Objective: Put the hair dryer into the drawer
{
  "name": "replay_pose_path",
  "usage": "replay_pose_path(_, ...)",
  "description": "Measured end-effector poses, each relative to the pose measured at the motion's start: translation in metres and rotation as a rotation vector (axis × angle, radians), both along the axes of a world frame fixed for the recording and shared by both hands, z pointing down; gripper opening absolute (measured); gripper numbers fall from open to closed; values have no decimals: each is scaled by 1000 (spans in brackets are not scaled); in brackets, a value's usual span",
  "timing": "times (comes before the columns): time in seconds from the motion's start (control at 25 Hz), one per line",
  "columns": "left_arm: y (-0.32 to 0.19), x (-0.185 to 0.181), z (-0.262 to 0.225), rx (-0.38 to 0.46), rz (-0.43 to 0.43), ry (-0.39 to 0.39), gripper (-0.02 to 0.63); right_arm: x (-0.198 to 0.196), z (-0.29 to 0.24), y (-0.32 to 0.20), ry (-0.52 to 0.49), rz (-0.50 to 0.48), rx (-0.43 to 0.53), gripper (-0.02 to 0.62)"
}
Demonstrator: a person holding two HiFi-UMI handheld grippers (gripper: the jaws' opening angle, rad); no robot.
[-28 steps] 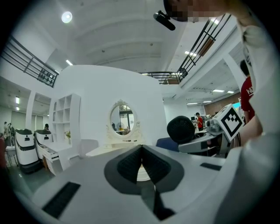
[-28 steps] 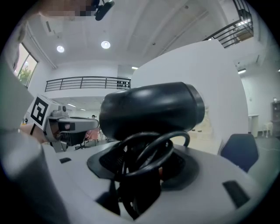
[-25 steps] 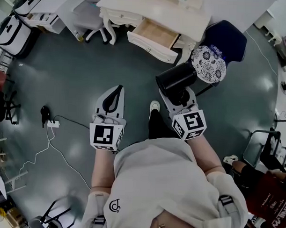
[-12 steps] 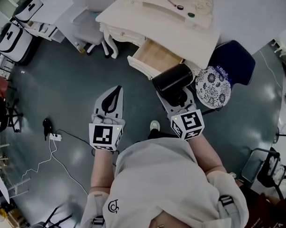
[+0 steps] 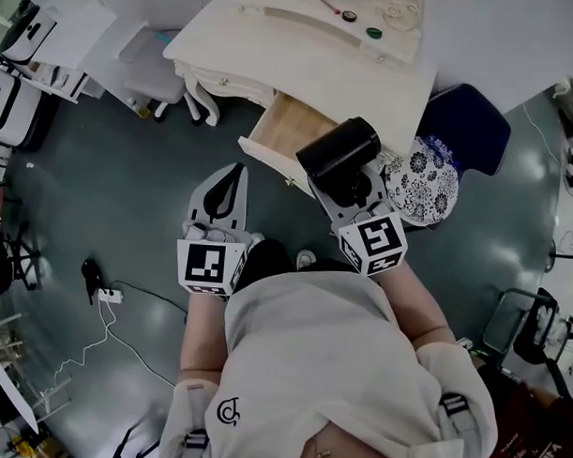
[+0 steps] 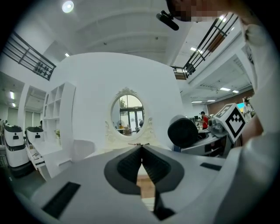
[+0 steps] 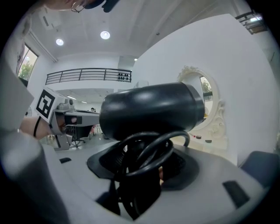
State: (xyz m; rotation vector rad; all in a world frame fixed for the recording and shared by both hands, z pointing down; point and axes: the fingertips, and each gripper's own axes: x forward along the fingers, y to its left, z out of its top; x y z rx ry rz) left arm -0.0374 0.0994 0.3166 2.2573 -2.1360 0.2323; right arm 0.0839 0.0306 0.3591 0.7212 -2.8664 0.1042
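Hair dryer (image 5: 338,152) clamped, right gripper (image 5: 352,190) level.

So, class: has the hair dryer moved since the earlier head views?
Yes. Held in the right gripper, the hair dryer has come closer to the open drawer, now reaching its front edge.

I find the right gripper (image 7: 146,165) at bottom centre of the frame, its grey jaws standing apart and closed on a black hair dryer (image 7: 151,109) by the handle. The barrel lies level across the middle of the frame, above the jaws. A black cord (image 7: 154,151) loops in front of the handle, between the pads. At left, a marker cube (image 7: 44,104) shows beside a sleeve. At right, an ornate oval mirror (image 7: 199,103) hangs on a white wall. A railing (image 7: 87,75) crosses the upper left, under two ceiling lights (image 7: 105,35). I cannot identify the dark blue shape (image 7: 262,168) at lower right.
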Motion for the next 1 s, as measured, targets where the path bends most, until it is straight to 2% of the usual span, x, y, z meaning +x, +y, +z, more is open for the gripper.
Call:
replay_pose_path(0.28, -82, -37, 10, -13, 160, 15, 14, -40, 17, -53, 45, 77, -16, 258)
replay_pose_path(0.48, -143, -72, 8, -14, 290, -6, 14, -70, 33, -95, 67, 183, -67, 258)
replay_pose_path(0.72, -197, -97, 18, -36, 474, 22, 12, -91, 52, -127, 73, 341, -108, 258)
replay_pose_path(0.84, -212, -98, 24, -42, 556, 37, 12, -99, 65, -136, 108, 356, -116, 258)
replay_pose_path(1.0, -220, -97, 33, -49, 613, 65, 12, -110, 85, -143, 168, 311, -119, 258)
